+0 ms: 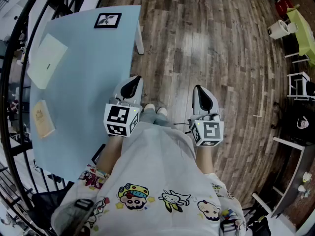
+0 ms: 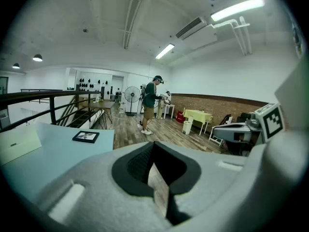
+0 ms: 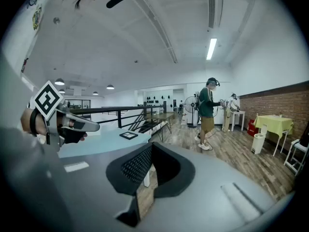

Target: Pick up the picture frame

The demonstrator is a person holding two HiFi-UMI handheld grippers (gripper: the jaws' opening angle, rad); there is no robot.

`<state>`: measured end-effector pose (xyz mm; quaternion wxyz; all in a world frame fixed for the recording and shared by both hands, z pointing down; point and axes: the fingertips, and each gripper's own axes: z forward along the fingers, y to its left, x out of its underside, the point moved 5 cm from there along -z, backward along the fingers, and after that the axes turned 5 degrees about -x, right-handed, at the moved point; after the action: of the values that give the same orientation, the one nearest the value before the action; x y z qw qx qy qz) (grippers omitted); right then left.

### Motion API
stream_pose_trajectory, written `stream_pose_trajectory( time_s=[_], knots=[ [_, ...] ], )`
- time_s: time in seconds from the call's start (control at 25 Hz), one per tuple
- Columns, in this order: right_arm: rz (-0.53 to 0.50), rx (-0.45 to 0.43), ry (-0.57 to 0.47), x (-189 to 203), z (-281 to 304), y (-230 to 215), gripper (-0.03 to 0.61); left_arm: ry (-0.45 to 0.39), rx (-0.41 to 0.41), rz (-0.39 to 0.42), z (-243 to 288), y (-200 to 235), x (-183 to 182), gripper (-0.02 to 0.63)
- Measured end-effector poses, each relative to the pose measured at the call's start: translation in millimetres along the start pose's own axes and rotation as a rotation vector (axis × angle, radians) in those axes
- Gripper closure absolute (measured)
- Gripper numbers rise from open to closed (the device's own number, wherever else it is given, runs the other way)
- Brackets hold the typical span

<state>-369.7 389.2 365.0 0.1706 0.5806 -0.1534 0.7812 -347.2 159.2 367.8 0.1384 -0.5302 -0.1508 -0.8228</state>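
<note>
While picture frame (image 1: 108,20) lies on table (image 1: 83,82), left gripper (image 1: 131,88), right gripper (image 1: 204,99) fingers clenched, empty.

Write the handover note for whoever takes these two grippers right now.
Left hand-held gripper: shut, empty, by the edge of the pale blue table.
Right hand-held gripper: shut, empty, over the wooden floor.
Small black picture frame: lying flat at the table's far end, untouched.
Done: nothing yet.
Left: reach the frame, open a gripper, close on it, lift.
</note>
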Motion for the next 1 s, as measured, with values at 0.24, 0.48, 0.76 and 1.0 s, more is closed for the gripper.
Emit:
stream_pose_trajectory(
  time_s=[0.24, 0.48, 0.76, 1.0],
  knots=[
    [0.001, 0.013, -0.002, 3.5, -0.5, -13.0, 0.571, -0.022, -0.018, 0.009, 9.6, -4.1, -5.5, 0.615],
    [0.007, 0.022, -0.015, -1.0, -2.7, -27.3, 0.549, -0.04, -0.034, 0.007, 16.8, -5.7, -12.7, 0.612],
    [0.013, 0.005, -0.007, -3.4, 20.8, -38.1, 0.5, -0.033, -0.037, -0.006, 41.1, 3.0, -17.9, 0.578],
    [0.033, 0.011, -0.014, -12.4, 68.9, -61.4, 0.468, -0.029, -0.026, -0.001, 89.0, 30.2, -35.4, 0.565]
  ],
)
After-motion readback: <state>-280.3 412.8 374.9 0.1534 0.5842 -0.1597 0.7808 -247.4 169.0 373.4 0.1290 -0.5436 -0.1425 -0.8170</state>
